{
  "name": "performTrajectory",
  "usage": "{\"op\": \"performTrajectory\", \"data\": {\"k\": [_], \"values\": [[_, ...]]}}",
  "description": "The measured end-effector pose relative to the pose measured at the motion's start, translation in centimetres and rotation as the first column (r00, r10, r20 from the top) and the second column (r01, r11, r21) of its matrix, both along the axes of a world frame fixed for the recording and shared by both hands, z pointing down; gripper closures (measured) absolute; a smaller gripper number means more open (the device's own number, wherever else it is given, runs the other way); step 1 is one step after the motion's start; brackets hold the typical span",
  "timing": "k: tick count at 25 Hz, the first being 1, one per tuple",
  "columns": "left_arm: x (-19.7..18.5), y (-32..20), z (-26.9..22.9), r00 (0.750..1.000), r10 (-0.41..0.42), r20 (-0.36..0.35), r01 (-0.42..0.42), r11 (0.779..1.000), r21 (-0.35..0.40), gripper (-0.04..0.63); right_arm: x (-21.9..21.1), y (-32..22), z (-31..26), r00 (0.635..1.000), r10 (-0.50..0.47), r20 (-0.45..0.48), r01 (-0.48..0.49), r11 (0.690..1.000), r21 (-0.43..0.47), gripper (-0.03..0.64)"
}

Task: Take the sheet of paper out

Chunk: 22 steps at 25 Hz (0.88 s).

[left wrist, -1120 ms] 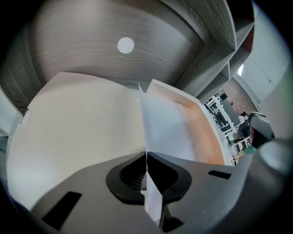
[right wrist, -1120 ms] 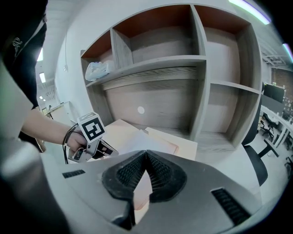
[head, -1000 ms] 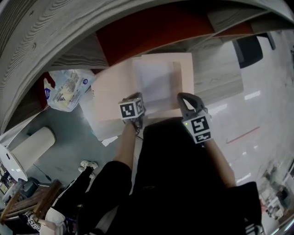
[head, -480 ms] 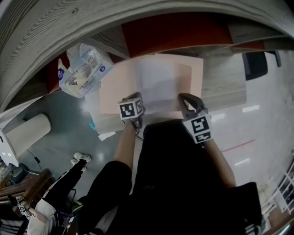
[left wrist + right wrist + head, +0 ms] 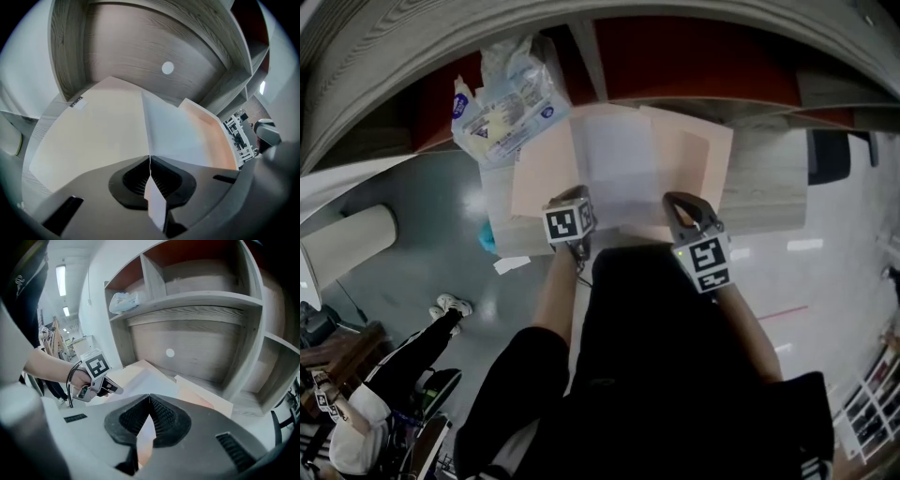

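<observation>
Where the peach folder (image 5: 546,173) lies open on the grey wood-grain shelf (image 5: 769,178), its near edge comes up to the shelf's front edge, and both grippers meet it there. The left gripper (image 5: 574,197) has its jaws pressed together on a thin sheet that runs edge-on between the ribbed pads. In the left gripper view that sheet rises straight from the jaws and continues as the left border of the sheet of paper (image 5: 619,159). The grip is therefore at the paper's near left corner, though I cannot tell whether a folder leaf is pinched along with it.

The paper is white and lies flat across the middle of the folder. It spreads away from the left gripper toward the shelf's back panel (image 5: 140,51), with bare peach leaf on either side of it.

The right gripper (image 5: 677,201) is closed too, its pads clamped on a peach-tinted leaf at the folder's near edge, just right of the paper's near right corner. The paper lies ahead of this gripper and to its left. The two grippers stand side by side along the shelf's front edge, with the paper's width between them.

A plastic bag (image 5: 502,98) of packets sits beyond the folder's far left corner, and the right gripper view shows it on the shelf board above. A small white round dot (image 5: 167,68) marks the back panel.
</observation>
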State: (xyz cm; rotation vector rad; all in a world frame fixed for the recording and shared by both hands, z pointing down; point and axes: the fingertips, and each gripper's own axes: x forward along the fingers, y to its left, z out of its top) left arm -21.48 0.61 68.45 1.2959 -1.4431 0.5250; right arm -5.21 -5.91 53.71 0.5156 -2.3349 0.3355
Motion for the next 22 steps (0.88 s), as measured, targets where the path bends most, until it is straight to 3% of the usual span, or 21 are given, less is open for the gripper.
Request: {"op": "performTrajectory", "data": {"k": [14,22], "values": [[-3.7,4.0,-0.4,0.99,-0.141,0.024,0.141,0.99,0.008,0.546,-4.4,1.4,0.3,0.991,-0.136,0.009,0.136,0.991,-0.005,0.6],[-5.3,3.5,-2.5,0.984,-0.117,0.131,0.106,0.991,0.084,0.549,-5.5,1.7,0.1,0.986,-0.167,0.008,0.167,0.986,-0.002,0.6]]}}
